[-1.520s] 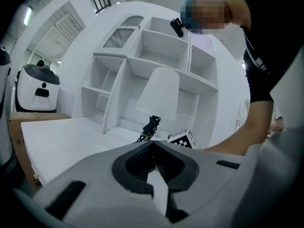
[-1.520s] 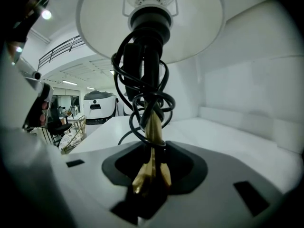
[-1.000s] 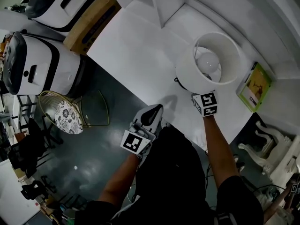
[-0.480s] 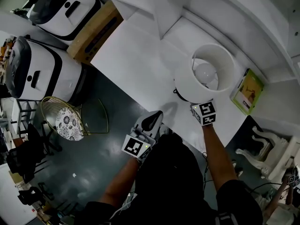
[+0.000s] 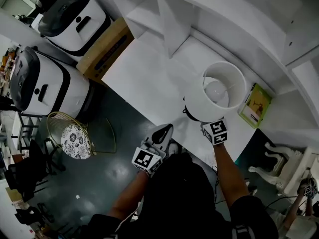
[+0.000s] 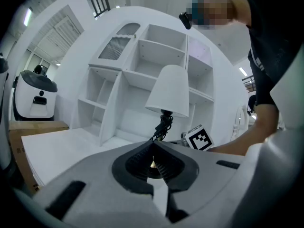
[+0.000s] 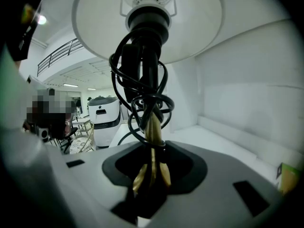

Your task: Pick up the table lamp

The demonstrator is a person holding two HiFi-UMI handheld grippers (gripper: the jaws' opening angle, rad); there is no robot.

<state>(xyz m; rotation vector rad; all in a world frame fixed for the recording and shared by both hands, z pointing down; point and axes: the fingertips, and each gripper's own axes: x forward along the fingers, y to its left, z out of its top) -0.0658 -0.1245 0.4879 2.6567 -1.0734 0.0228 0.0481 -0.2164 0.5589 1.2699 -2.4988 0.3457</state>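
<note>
1. table lamp: right of centre in the head view, above the white desk, in front of the white shelf unit. cannot tell whether its base touches the desk.
2. open top of the white shade faces the head camera; the bulb sits inside it.
3. right gripper view: black cord wound in loops around the brass stem under the shade.
4. right gripper: jaws closed on that brass stem, low down, below the cord loops. in the head view it sits at the shade's lower edge.
5. left gripper: jaws pressed together, nothing held. in the head view it is lower centre, at the desk's near edge, apart from the lamp.
6. green book: flat on the desk, just right of the shade.
7. cardboard box: at the desk's left end, closed, contents not visible.
8. gold wire basket chair: on the dark floor at left, holds a patterned round cushion.
</note>
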